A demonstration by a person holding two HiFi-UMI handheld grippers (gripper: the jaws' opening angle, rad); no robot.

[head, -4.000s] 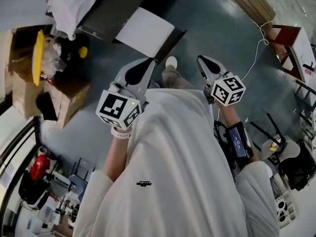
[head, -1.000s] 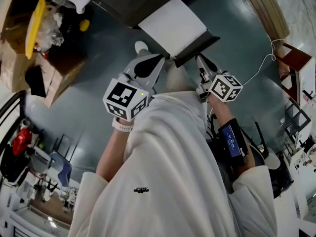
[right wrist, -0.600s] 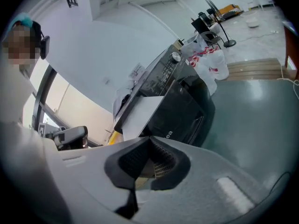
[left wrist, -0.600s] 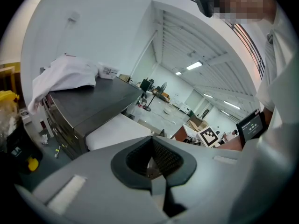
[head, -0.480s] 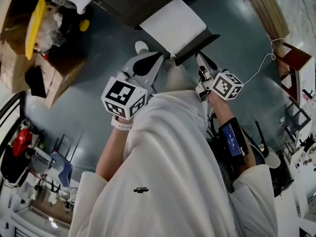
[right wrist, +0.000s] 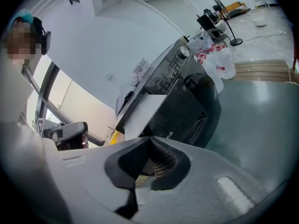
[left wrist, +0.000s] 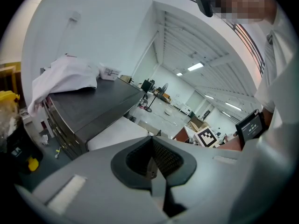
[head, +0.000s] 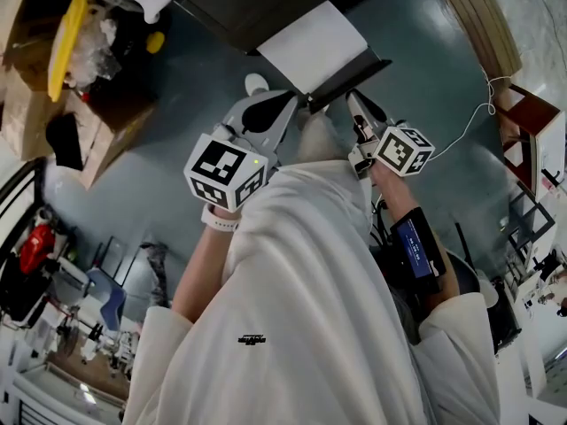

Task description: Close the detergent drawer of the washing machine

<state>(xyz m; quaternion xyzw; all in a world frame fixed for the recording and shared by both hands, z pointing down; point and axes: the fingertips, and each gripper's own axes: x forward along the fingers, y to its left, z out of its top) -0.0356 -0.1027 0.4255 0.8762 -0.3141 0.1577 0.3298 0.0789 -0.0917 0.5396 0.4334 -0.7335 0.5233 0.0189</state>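
The dark washing machine (head: 257, 3) stands at the top of the head view. Its detergent drawer (head: 312, 47) sticks out, showing a white top and a dark front edge. My left gripper (head: 288, 103) is shut and empty, its tip just short of the drawer's front, left of centre. My right gripper (head: 353, 97) is also shut and empty, its tip close under the drawer's right front corner. In the left gripper view the drawer (left wrist: 114, 134) lies just beyond the left gripper (left wrist: 152, 139). In the right gripper view the drawer (right wrist: 142, 111) juts from the machine (right wrist: 187, 101) above the right gripper (right wrist: 149, 139).
A white cloth (left wrist: 65, 78) lies on the machine's top, and a plastic bag (right wrist: 217, 59) sits at its far end. Cardboard boxes with a yellow item (head: 66, 42) stand to the left. Wooden boards (head: 469, 16), a cable (head: 469, 122) and a small cabinet (head: 532, 122) are on the right.
Over four seconds the person has come up to the machine, so the drawer now sits right ahead of both gripper tips. In the last second the grippers edged slightly nearer.
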